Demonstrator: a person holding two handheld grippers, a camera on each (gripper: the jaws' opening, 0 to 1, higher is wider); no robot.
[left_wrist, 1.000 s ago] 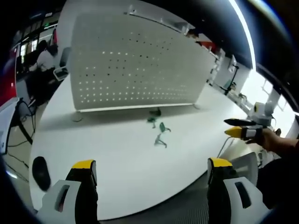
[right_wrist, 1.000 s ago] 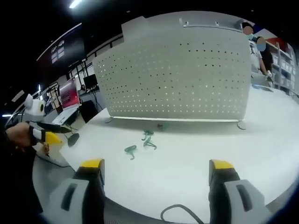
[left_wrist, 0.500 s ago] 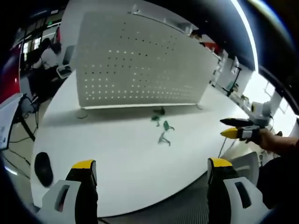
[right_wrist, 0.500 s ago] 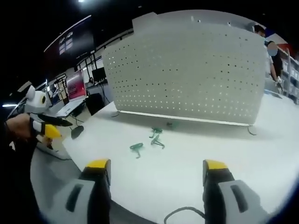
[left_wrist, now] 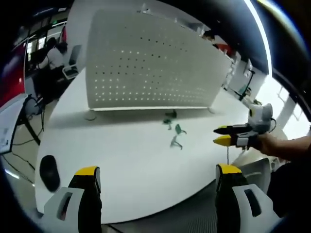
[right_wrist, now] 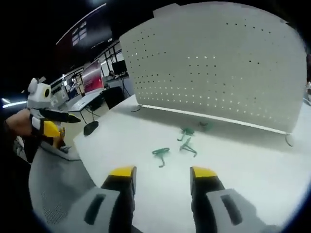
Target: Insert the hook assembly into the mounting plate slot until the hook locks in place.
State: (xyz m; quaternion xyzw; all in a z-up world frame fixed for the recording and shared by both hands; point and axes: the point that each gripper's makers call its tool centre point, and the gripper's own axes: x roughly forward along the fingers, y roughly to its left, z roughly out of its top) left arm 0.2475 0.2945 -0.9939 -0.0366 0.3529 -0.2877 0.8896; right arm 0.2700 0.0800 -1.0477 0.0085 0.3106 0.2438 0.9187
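Note:
A white perforated mounting plate (left_wrist: pixel 150 63) (right_wrist: pixel 218 63) stands upright across the white table (left_wrist: pixel 121 160). Several small green hooks (left_wrist: pixel 175 133) (right_wrist: pixel 160 153) lie loose on the table in front of it. My left gripper (left_wrist: pixel 158 171) hovers at the table's near edge, jaws wide apart with nothing between them. It also shows in the right gripper view as the left gripper (right_wrist: pixel 60 125), held in a hand at the far left. My right gripper (right_wrist: pixel 163 172) points at the hooks, jaws narrowed but apart and empty. In the left gripper view this right gripper (left_wrist: pixel 219 135) comes in from the right, just right of the hooks.
A black mouse (left_wrist: pixel 48 170) (right_wrist: pixel 90 127) lies near the table's left edge. Monitors and desks (right_wrist: pixel 92 77) stand beyond that edge, and a person sits at the back left (left_wrist: pixel 53 53). A cable (left_wrist: pixel 227 155) hangs at the table's right rim.
My right gripper's jaws have drawn closer together and it has moved in toward the hooks. Both views have shifted a little with the hands; the hooks and plate lie as before.

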